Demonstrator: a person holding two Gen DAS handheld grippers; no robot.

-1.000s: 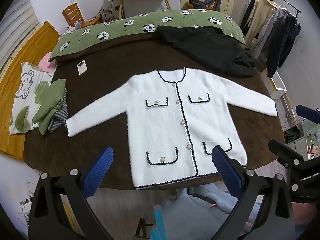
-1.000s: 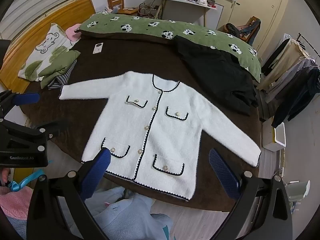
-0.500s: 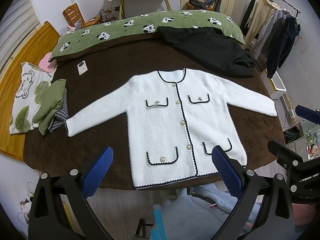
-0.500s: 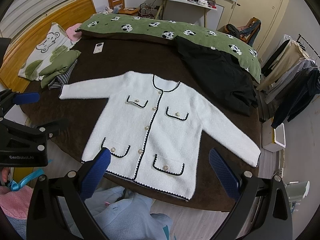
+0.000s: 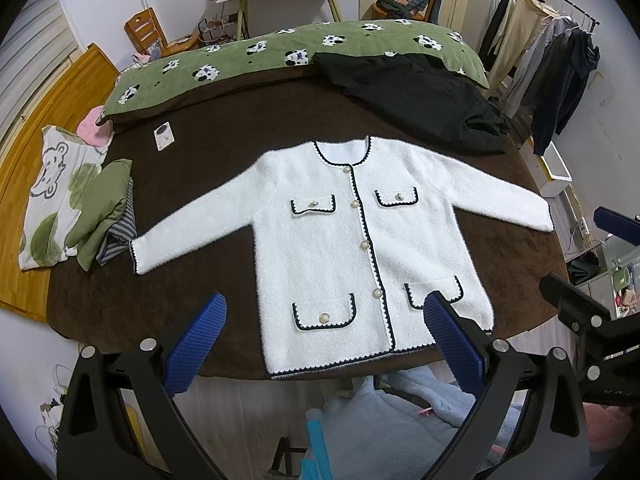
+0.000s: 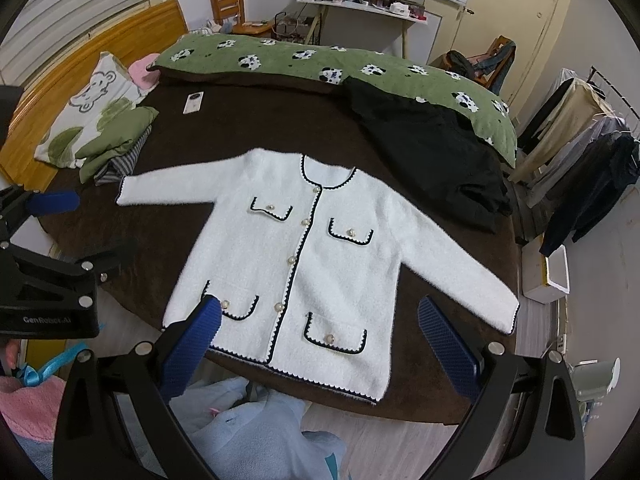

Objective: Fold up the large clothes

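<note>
A white fuzzy cardigan (image 5: 352, 240) with black trim and pearl buttons lies flat, front up, sleeves spread, on the brown bed cover (image 5: 216, 152). It also shows in the right wrist view (image 6: 312, 264). My left gripper (image 5: 326, 340) is open and empty, held above the cardigan's hem near the bed's front edge. My right gripper (image 6: 320, 340) is open and empty, also above the hem. Each gripper shows at the side of the other's view.
A black garment (image 5: 412, 100) lies at the back right of the bed. Folded green and striped clothes (image 5: 104, 212) and a pillow (image 5: 52, 196) lie at the left. A green cow-print duvet (image 5: 280, 56) runs along the back. Light blue plush clothes (image 5: 400, 412) lie below the bed edge. A clothes rack (image 5: 552, 64) stands at the right.
</note>
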